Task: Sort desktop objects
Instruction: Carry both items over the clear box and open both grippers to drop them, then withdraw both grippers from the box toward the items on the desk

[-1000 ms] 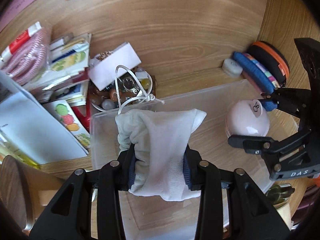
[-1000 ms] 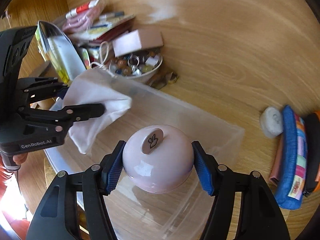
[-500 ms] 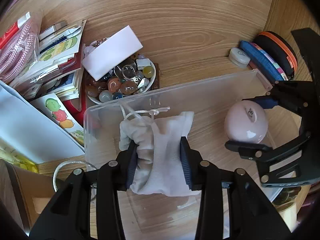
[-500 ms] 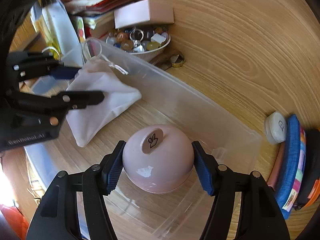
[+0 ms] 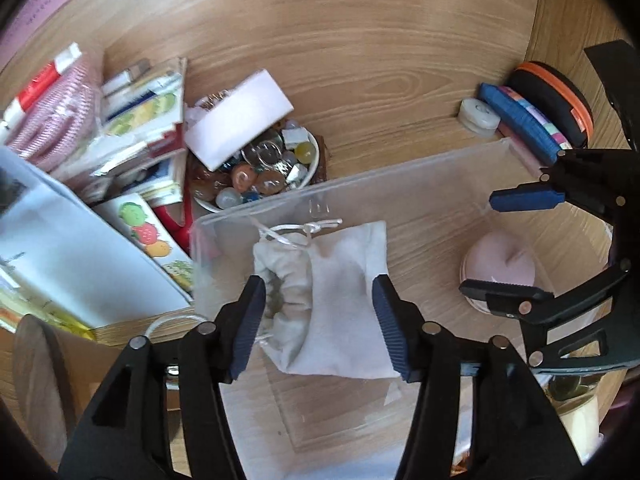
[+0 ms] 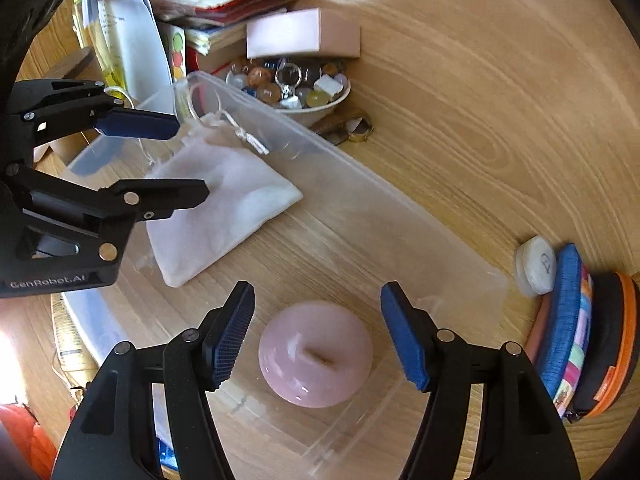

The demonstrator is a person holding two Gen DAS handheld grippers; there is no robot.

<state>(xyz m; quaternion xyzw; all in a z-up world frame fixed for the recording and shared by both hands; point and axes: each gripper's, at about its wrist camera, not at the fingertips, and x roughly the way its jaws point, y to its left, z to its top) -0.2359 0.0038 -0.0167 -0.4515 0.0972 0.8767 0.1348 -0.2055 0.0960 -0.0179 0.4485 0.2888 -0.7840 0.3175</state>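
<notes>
Left claw jaws just opened: a second ago its pads were clamped on the white drawstring pouch, now both pads stand clear of the cloth with a visible gap each side. Pouch lies slack on the floor of the clear plastic bin, cord end toward the bin's far wall, still between the left fingers but not touched

Right claw also let go: half a second ago it gripped the pink dome-shaped object, now the dome sits on the bin floor between the pads, gap on both sides, jaws mid-wide. Dome looks tipped compared with how it was carried, slot mark now facing up toward the camera

Meaning for the task, my read: both drops are done, two items sorted into the bin, both claws free for the next pick

Relative position: pouch in the left part of the bin, dome in the right part, well apart from each other. Each claw sits directly over its own item, pointing steeply down

Still outside the bin on the worktop: bowl of stones and beads just beyond the far wall, stack of booklets to its left
</notes>
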